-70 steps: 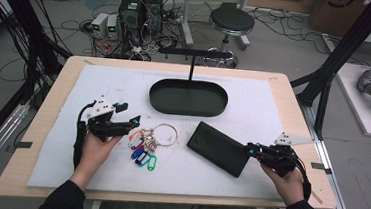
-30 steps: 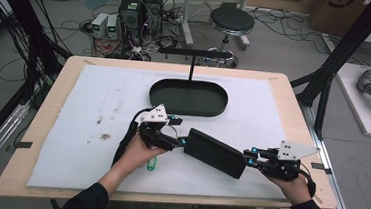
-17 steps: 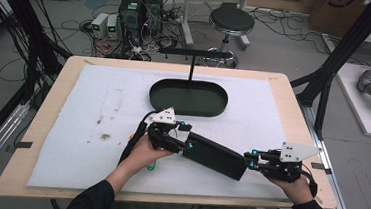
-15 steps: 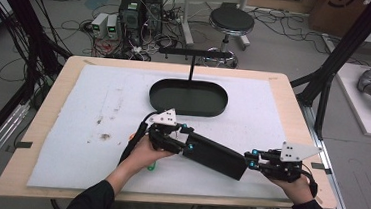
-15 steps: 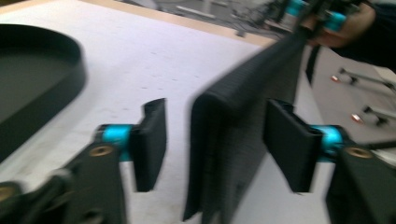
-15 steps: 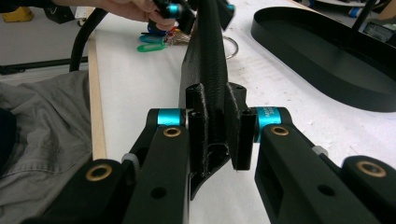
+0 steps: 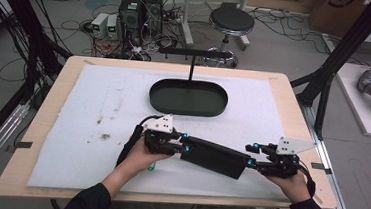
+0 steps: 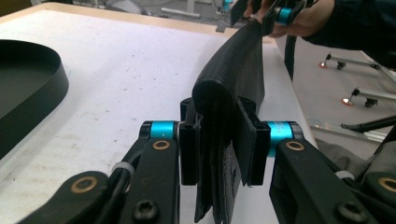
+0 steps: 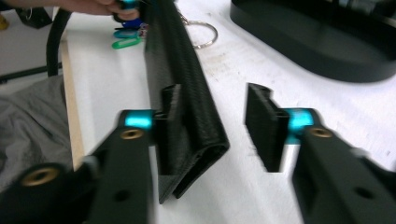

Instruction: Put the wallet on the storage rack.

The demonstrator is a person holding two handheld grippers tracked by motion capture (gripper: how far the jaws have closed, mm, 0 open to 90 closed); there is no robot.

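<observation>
pouch: a flat black textured pouch is held off the white mat, stretched between the two tools near the front edge of the desk.
left tool: the left tool is clenched on the pouch's left end; its jaws have just been closing, and in the left gripper view both pads press the folded edge of the pouch.
right tool: the right tool is released; its jaws have just been opening. in the right gripper view the pouch lies against one pad (the other stands clear of it).
keys: a bunch of coloured key tags with a ring lies on the mat under the left hand.
tray: an oval black tray sits farther back on the mat, apart from the pouch.
</observation>
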